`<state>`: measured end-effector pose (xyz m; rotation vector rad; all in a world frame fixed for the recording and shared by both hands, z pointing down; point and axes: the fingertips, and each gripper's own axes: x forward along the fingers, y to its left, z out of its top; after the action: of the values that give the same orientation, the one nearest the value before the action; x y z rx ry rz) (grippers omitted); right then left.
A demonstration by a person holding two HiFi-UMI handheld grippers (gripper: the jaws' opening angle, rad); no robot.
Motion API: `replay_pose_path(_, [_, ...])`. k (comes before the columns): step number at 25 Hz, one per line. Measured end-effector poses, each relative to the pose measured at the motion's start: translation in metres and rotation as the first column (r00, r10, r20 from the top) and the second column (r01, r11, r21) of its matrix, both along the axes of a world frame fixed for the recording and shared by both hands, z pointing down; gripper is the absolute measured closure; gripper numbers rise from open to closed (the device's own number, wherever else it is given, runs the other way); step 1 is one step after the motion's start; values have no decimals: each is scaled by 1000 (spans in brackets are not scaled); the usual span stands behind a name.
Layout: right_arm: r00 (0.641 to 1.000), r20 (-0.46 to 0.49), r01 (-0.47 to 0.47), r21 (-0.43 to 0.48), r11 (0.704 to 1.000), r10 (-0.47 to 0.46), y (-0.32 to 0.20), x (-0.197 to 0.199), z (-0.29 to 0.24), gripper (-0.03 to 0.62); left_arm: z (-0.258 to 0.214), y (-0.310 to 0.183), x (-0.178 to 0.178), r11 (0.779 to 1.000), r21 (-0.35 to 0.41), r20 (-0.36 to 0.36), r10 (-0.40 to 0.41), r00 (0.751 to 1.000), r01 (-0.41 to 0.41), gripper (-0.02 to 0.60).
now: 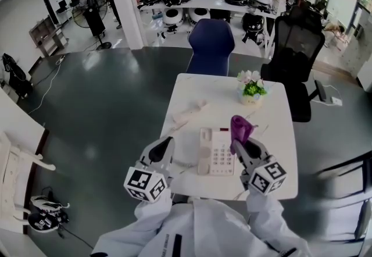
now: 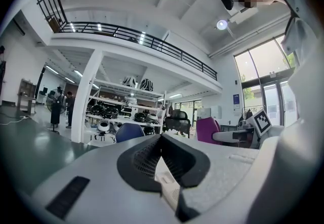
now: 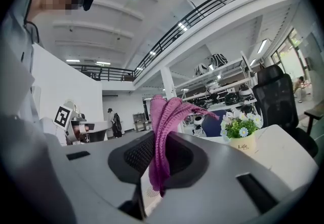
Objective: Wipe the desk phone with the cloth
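Observation:
A white desk phone sits near the front edge of the white table, its handset resting on its left side. My right gripper hovers over the phone's right edge, shut on a purple cloth that sticks up out of the jaws. In the right gripper view the cloth hangs down between the closed jaws of the right gripper. My left gripper is just left of the phone near the cord, apart from it. In its own view the left gripper has its jaws together with nothing held.
A small pot of flowers stands at the table's far right, also in the right gripper view. A cream elongated object lies behind the phone. A blue chair and a black office chair stand beyond the table.

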<state>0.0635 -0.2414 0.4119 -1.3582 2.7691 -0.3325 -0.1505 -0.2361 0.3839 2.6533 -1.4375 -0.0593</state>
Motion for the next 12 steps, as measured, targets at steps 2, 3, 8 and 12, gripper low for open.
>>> replay_pose_path(2, [1000, -2, -8, 2, 1000, 8, -2, 0, 1, 554, 1, -1, -3, 1000, -1, -1, -7, 1000, 7, 584])
replay_pose_path(3, [1000, -1, -12, 2, 1000, 12, -3, 1, 1, 554, 2, -2, -5, 1000, -1, -1, -10, 1000, 10, 583])
replay_pose_path(8, [999, -1, -37, -2, 999, 37, -7, 3, 2, 554, 1, -3, -12, 1000, -3, -4, -20, 1000, 20, 583])
replay_pose_path(12, [999, -1, -42, -2, 999, 42, -10, 1, 3, 554, 2, -4, -15, 1000, -10, -12, -25, 1000, 24, 583])
